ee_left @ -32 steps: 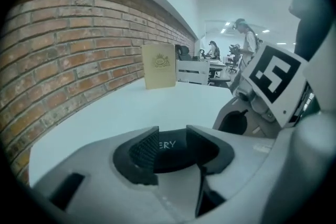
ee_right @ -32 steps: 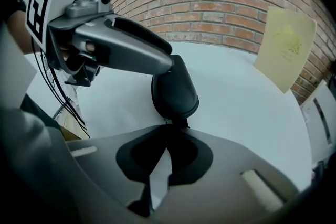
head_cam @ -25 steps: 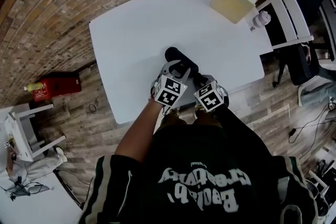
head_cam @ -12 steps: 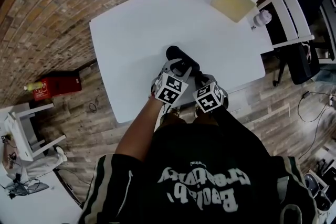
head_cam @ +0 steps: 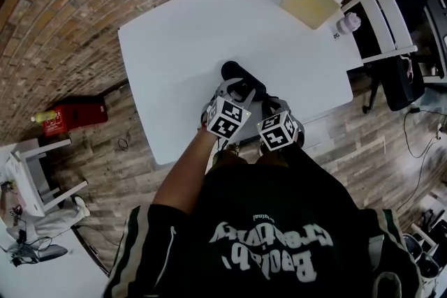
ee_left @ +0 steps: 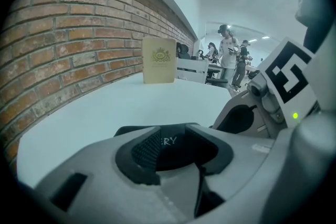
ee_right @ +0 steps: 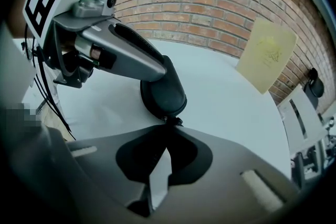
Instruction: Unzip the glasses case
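Observation:
A black glasses case lies on the white table, close to its near edge. My left gripper grips the case's near part. In the left gripper view the case, with pale lettering on it, fills the gap between the ribbed pads. My right gripper stands just right of it, pointing steeply down. In the right gripper view its jaws are pinched together on the small zipper pull at the end of the case.
A tan booklet stands upright at the table's far right corner. White chairs stand past the right edge. A brick wall runs behind the table. A red object lies on the floor to the left. People stand far off in the left gripper view.
The right gripper's marker cube has tipped slightly. The case and the left gripper stay where they were.

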`<state>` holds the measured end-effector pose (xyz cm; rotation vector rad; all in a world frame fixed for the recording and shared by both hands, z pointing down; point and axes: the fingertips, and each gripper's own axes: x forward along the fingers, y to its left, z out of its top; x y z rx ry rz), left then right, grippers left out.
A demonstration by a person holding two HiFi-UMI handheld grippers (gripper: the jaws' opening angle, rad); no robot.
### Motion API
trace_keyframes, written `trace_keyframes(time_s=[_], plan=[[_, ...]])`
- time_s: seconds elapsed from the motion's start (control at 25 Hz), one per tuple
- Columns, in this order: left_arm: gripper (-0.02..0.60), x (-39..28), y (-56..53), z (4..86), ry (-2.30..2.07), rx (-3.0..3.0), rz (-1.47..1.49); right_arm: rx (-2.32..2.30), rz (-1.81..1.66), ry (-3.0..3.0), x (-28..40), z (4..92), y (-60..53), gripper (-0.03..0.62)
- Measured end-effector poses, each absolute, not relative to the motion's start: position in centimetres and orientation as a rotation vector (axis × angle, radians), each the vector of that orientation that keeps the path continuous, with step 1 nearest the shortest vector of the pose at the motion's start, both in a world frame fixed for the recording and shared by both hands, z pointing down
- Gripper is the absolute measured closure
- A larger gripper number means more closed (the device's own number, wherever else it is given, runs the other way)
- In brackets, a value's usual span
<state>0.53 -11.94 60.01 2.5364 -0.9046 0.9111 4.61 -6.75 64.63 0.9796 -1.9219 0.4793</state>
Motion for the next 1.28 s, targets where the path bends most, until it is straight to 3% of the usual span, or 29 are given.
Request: trace_keyframes(time_s=[1.28], plan=[[0.433,0.8,-12.2,60.1,-0.873,2.548,0.912,0.959,0.211,-1.838,6.8,64.1,-9.3,0.577]])
